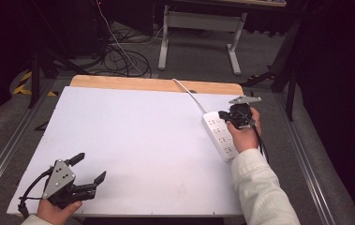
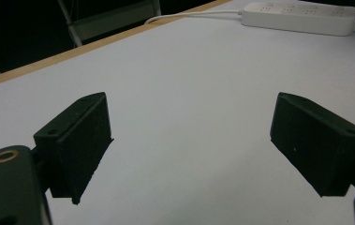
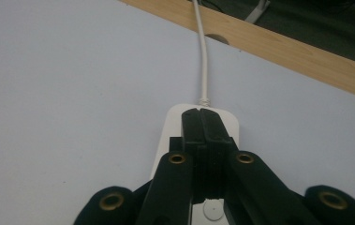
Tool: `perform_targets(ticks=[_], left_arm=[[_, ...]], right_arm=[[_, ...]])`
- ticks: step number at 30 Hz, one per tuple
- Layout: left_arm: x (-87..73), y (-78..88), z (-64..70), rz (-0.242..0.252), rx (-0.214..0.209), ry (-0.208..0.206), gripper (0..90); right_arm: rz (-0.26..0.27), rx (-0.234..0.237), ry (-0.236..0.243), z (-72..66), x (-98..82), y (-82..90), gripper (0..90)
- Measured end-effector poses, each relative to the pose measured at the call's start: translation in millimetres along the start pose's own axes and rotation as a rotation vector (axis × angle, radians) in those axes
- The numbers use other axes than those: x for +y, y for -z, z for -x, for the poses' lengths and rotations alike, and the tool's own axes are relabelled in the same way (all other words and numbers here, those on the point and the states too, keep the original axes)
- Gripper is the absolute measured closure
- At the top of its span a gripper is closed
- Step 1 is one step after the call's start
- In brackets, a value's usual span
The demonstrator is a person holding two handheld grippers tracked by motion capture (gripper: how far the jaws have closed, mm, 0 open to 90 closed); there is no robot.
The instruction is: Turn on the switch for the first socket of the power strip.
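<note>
Here a long white power strip (image 1: 219, 135) with rows of sockets lies beside the bench's (image 1: 133, 140) wooden far edge; right gripper (image 3: 202, 114) above it, fingers pressed together, empty; left gripper (image 2: 189, 145) well apart, fingers wide.

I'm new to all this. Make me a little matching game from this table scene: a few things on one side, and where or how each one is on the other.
Things:
1. left gripper
2. right gripper
3. power strip
4. white cord

States:
a. runs off over the wooden table edge
b. jaws wide apart, nothing between
c. lies at the table's right side
d. jaws shut, above the strip's cord end

Pairs: 1-b, 2-d, 3-c, 4-a
</note>
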State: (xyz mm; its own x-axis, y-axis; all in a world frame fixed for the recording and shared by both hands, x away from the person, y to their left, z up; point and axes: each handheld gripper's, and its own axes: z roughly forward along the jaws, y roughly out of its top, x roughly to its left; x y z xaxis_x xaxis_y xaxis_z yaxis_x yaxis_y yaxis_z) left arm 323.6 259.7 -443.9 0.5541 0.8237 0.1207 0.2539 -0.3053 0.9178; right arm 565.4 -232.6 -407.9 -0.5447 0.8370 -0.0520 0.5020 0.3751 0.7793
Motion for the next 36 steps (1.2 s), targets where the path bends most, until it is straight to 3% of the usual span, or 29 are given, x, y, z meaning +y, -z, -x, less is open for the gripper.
perform_targets(ticks=[18,36], left_arm=[[-0.6,-0.9,-0.3,-0.003,0.001,0.008,13.5],[-0.9,-1.4,-0.5,-0.005,0.003,0.003,13.6]], right_arm=[[-0.077,-0.035,-0.055,12.4,-9.1,-34.2,90.0],[-0.125,-0.06,-0.071,14.0,-14.0,-47.5,90.0]])
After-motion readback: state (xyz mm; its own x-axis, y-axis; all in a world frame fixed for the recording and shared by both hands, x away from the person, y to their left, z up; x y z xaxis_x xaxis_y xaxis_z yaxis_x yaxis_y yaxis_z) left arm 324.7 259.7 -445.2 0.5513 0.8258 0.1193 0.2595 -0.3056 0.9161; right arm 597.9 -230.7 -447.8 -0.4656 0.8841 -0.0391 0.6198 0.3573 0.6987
